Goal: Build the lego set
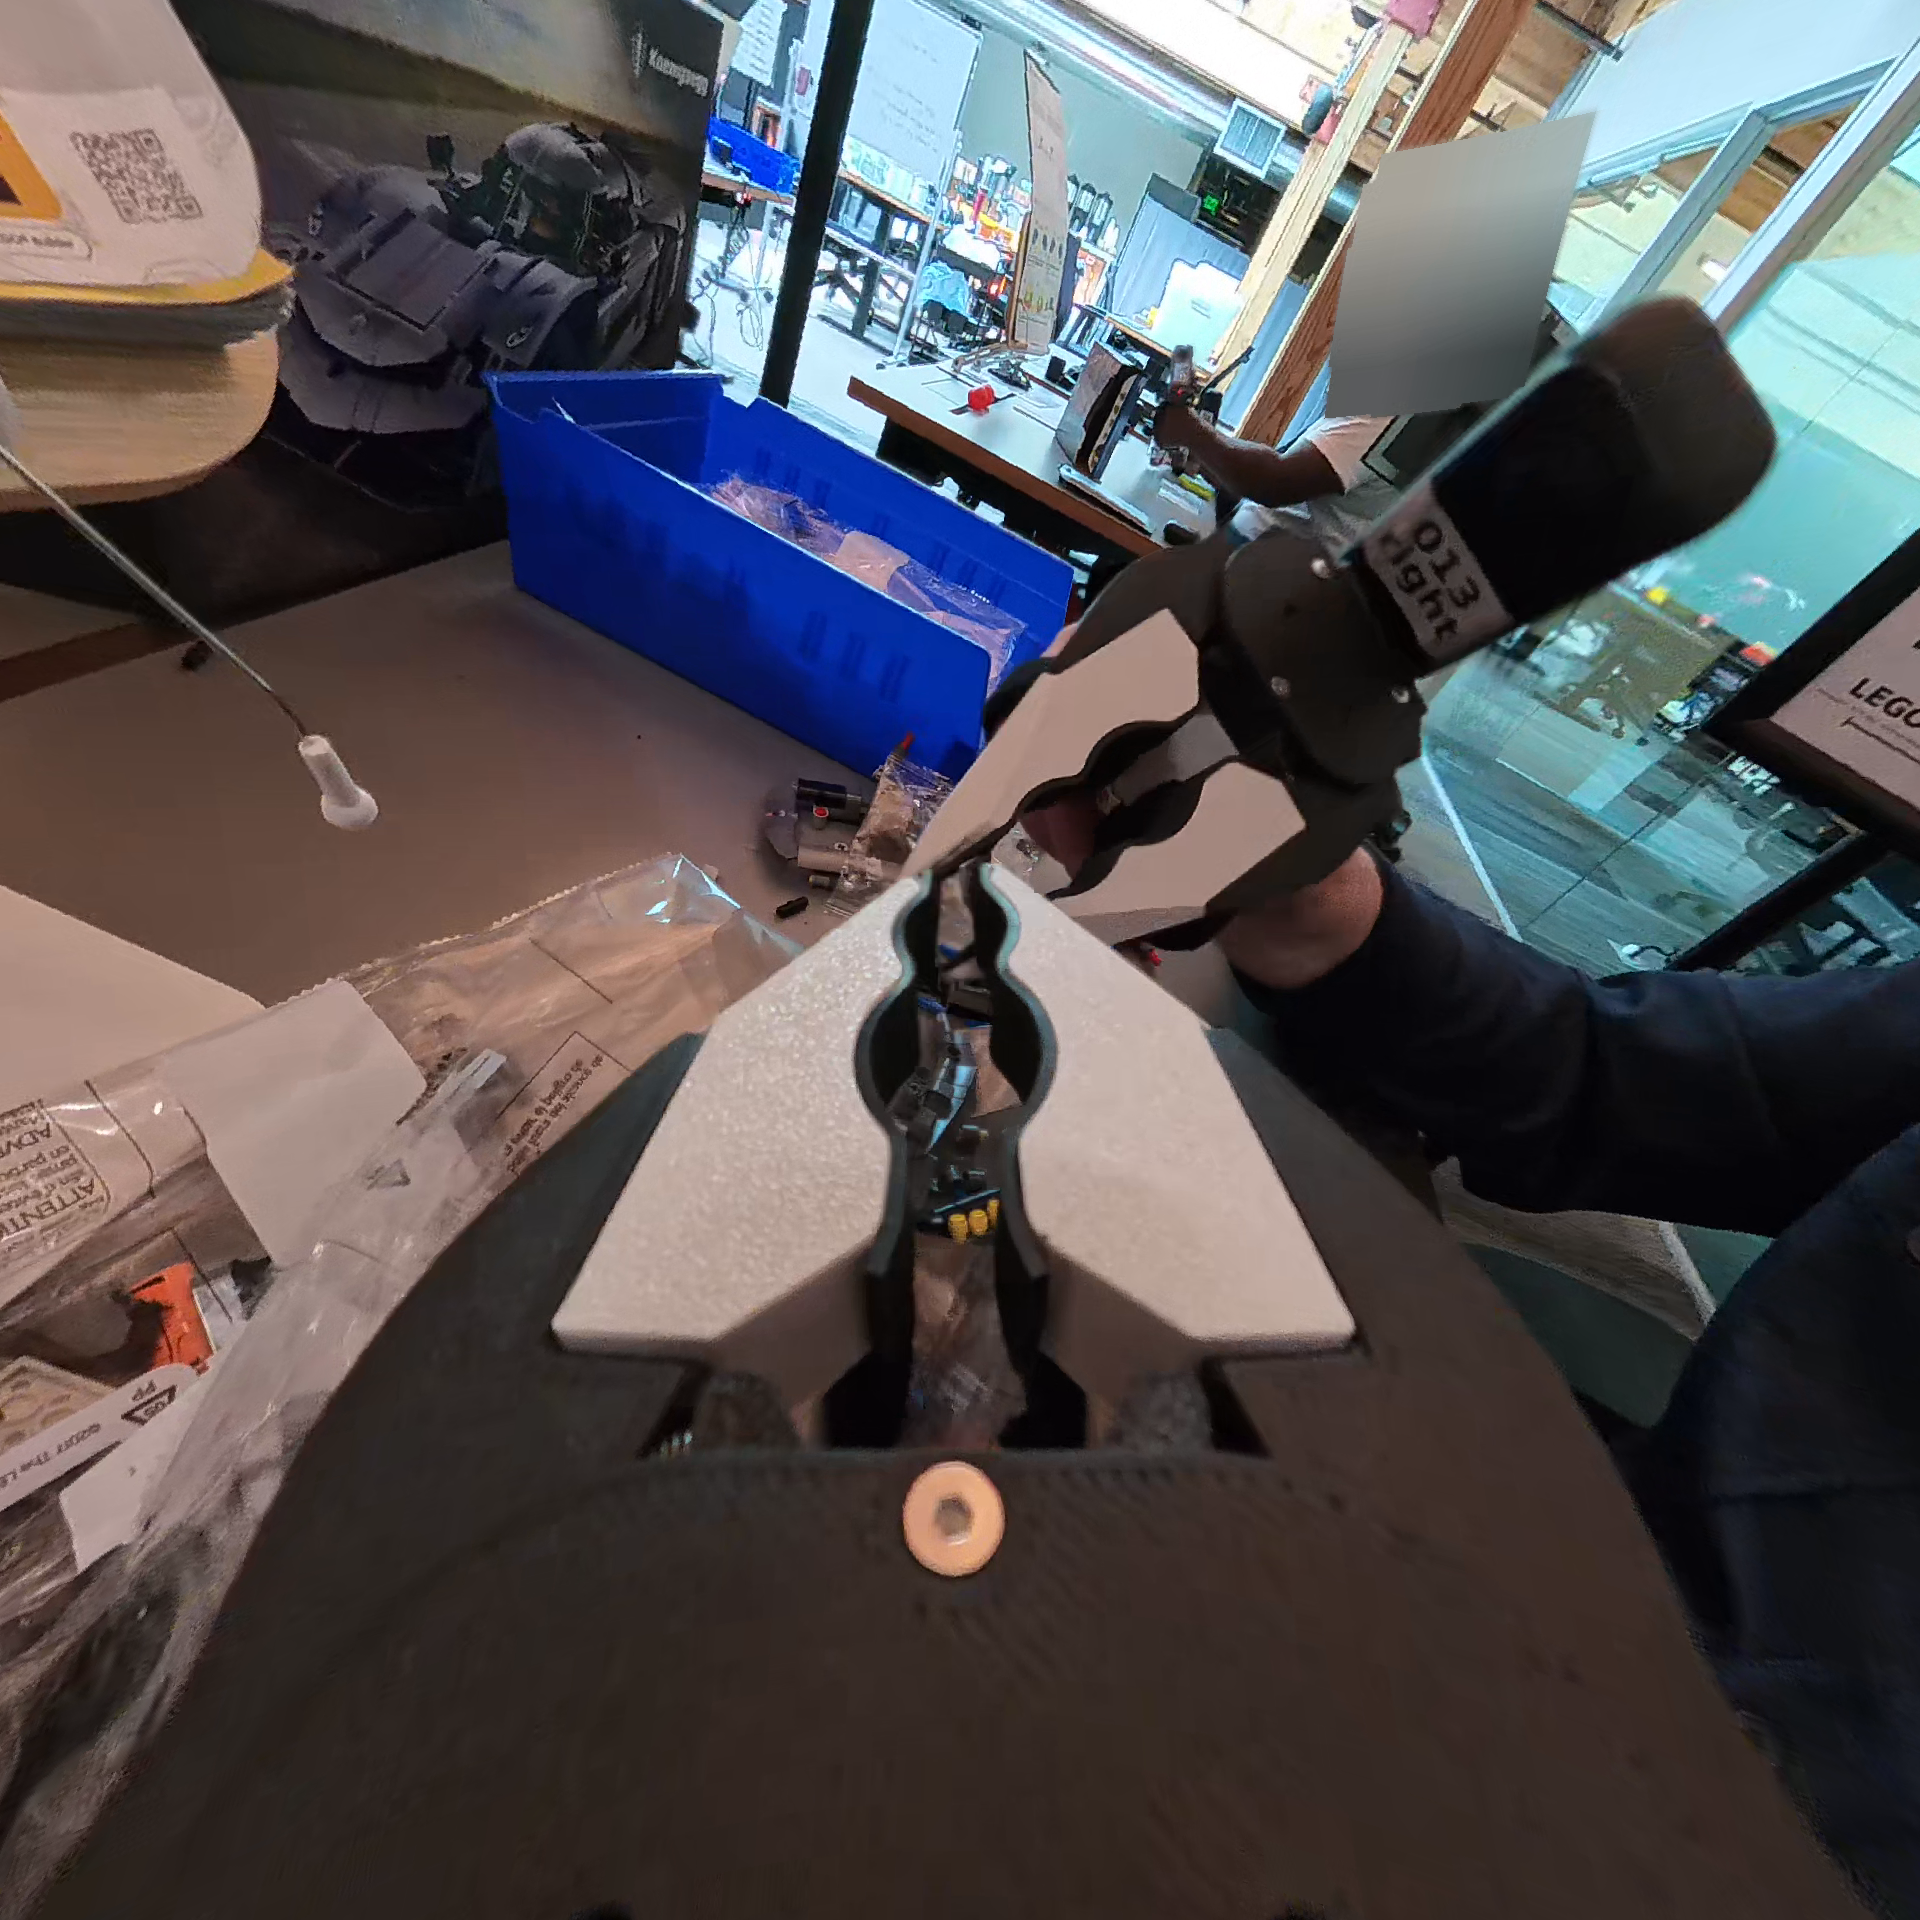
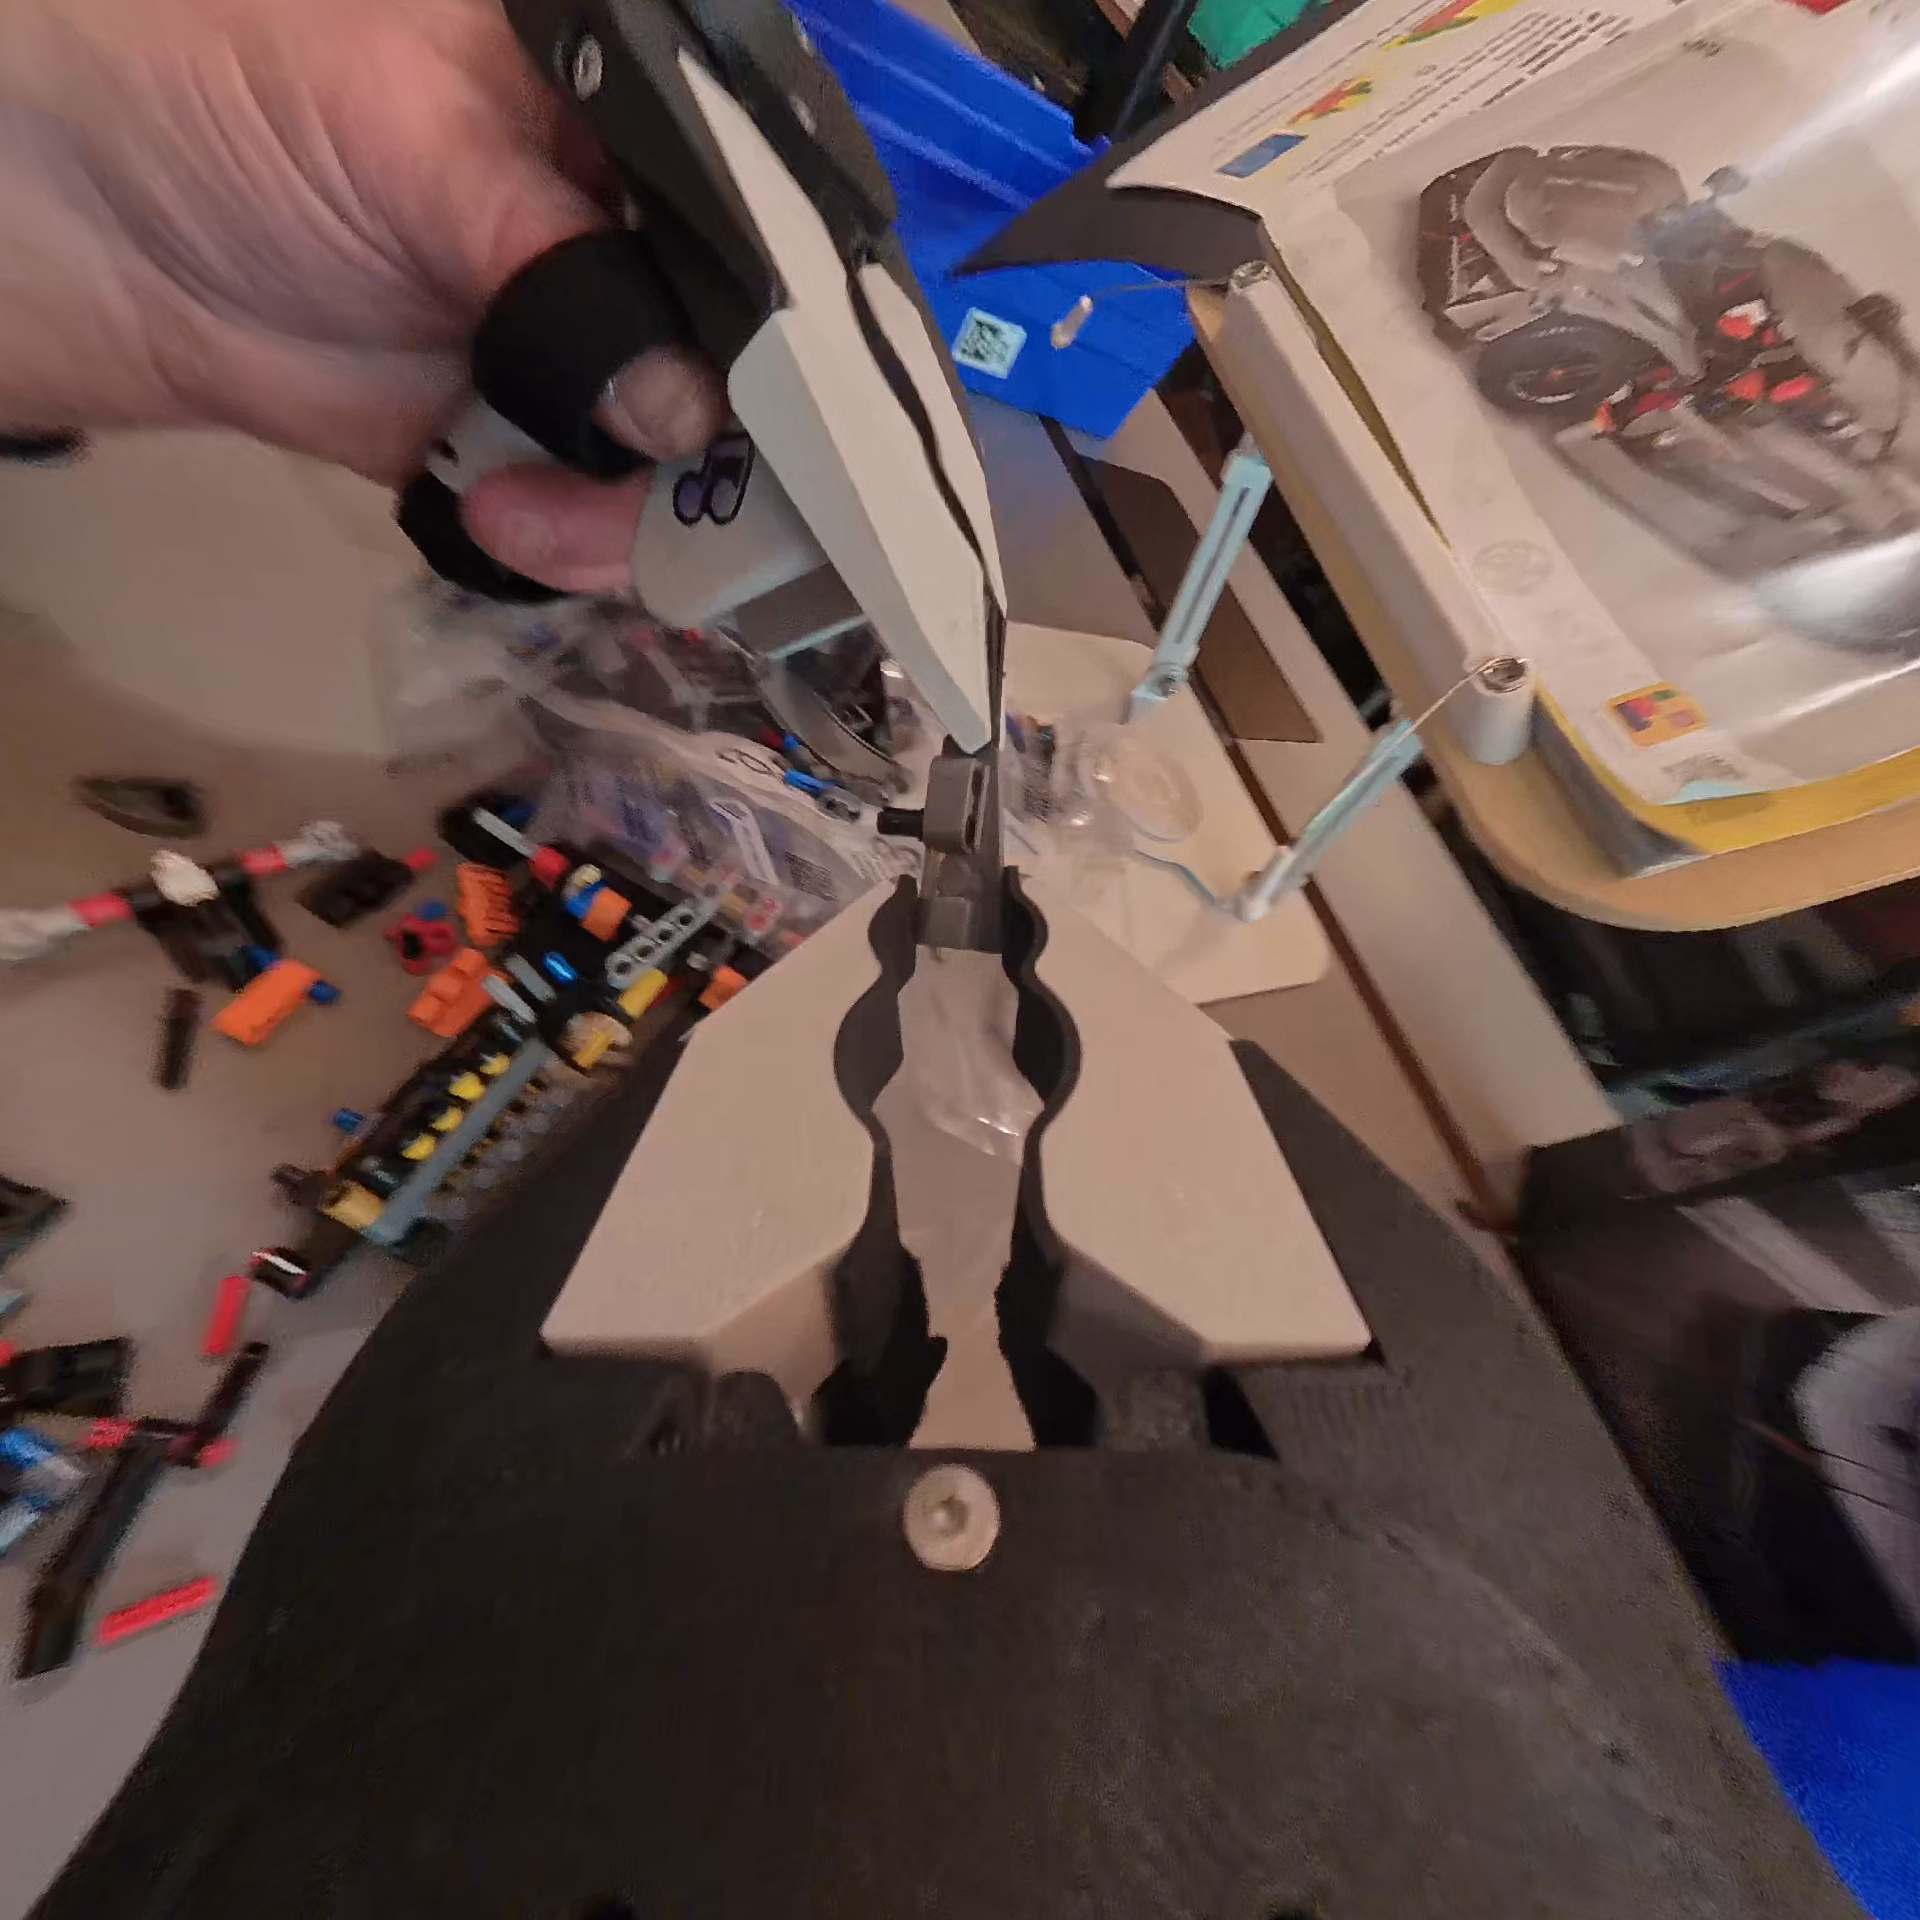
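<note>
In the right wrist view, my right gripper (image 2: 961,896) is shut on a dark grey lego piece (image 2: 958,920) and holds it above the table. A lighter grey connector (image 2: 956,810) with a black pin (image 2: 899,822) on its left side sits on top of that piece. My left gripper (image 2: 982,734) comes down from the upper left and is shut on the connector's top edge. In the left wrist view, my left gripper (image 1: 954,883) and right gripper (image 1: 964,854) meet tip to tip, and the piece is mostly hidden between them.
Loose lego parts (image 2: 468,966) and a long part-built strip with yellow pins (image 2: 447,1122) lie on the table to the left. A booklet on a stand (image 2: 1662,416) is to the right. A blue bin (image 1: 748,582) and plastic bags (image 1: 312,1091) lie nearby. My two grippers' fingertips are within a few centimetres of each other.
</note>
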A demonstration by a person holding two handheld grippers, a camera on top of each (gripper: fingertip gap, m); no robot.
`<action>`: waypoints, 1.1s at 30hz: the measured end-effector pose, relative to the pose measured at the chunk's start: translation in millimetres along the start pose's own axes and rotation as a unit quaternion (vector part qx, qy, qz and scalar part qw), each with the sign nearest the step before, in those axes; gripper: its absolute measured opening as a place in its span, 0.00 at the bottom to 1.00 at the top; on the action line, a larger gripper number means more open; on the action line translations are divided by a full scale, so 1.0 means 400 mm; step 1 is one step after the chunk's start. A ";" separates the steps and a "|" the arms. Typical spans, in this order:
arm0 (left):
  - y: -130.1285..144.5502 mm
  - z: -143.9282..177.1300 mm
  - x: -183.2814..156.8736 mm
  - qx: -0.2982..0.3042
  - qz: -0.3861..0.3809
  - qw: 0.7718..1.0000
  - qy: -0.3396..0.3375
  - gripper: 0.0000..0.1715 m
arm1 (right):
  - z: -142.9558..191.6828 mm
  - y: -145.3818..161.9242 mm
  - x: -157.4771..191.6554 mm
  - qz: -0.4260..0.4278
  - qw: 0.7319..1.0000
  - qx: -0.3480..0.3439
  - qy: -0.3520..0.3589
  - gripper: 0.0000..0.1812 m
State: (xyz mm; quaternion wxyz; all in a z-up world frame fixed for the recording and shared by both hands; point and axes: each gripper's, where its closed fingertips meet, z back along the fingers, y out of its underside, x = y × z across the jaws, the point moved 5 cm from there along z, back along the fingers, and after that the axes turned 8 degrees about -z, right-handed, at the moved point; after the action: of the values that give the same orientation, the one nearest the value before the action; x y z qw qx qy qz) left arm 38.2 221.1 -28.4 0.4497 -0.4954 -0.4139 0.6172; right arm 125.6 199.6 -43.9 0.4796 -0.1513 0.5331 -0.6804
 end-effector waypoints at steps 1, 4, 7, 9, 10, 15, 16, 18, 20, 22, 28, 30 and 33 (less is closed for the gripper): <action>-0.002 0.000 -0.001 0.003 -0.010 1.000 -0.004 0.05 | 0.004 0.000 -0.001 -0.027 0.999 -0.010 -0.024 0.07; -0.006 0.001 -0.011 0.013 -0.051 0.999 -0.012 0.11 | 0.016 -0.001 -0.004 -0.099 0.990 -0.039 -0.090 0.07; -0.006 -0.004 -0.023 0.018 -0.089 0.996 -0.016 0.11 | 0.030 -0.004 -0.005 -0.153 0.975 -0.062 -0.152 0.07; -0.007 -0.008 -0.036 0.010 -0.104 0.995 -0.001 0.09 | 0.036 -0.002 -0.007 -0.174 0.966 -0.071 -0.177 0.07; -0.007 -0.009 -0.040 0.009 -0.110 0.994 0.003 0.09 | 0.038 -0.002 -0.006 -0.184 0.961 -0.075 -0.192 0.07; -0.008 -0.018 -0.061 0.008 -0.146 0.989 0.013 0.11 | 0.049 -0.007 -0.001 -0.235 0.931 -0.096 -0.261 0.07; -0.010 -0.019 -0.064 0.005 -0.151 0.988 0.014 0.11 | 0.049 -0.007 0.000 -0.241 0.927 -0.097 -0.270 0.07; -0.015 -0.018 -0.072 -0.005 -0.162 0.987 0.019 0.11 | 0.051 -0.008 0.002 -0.250 0.920 -0.099 -0.285 0.07; -0.016 -0.019 -0.078 -0.006 -0.173 0.985 0.020 0.10 | 0.053 -0.010 0.006 -0.257 0.913 -0.101 -0.301 0.07; -0.017 -0.023 -0.085 -0.011 -0.175 0.984 0.027 0.08 | 0.055 -0.011 0.011 -0.265 0.905 -0.102 -0.316 0.07; -0.021 -0.019 -0.088 -0.011 -0.196 0.980 0.011 0.00 | 0.053 -0.011 0.004 -0.290 0.894 -0.111 -0.324 0.07; -0.026 -0.015 -0.082 -0.010 -0.197 0.980 -0.006 0.00 | 0.056 -0.017 -0.009 -0.292 0.898 -0.128 -0.305 0.07; -0.030 -0.008 -0.073 -0.012 -0.195 0.980 -0.023 0.00 | 0.055 -0.013 -0.026 -0.237 0.939 -0.115 -0.219 0.12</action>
State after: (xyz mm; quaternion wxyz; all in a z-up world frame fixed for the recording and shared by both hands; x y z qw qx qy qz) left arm 46.3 196.2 -10.4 0.5454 -0.3963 -0.5205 0.5240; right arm 144.2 195.3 -27.7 0.3887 -0.4726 0.4378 -0.6587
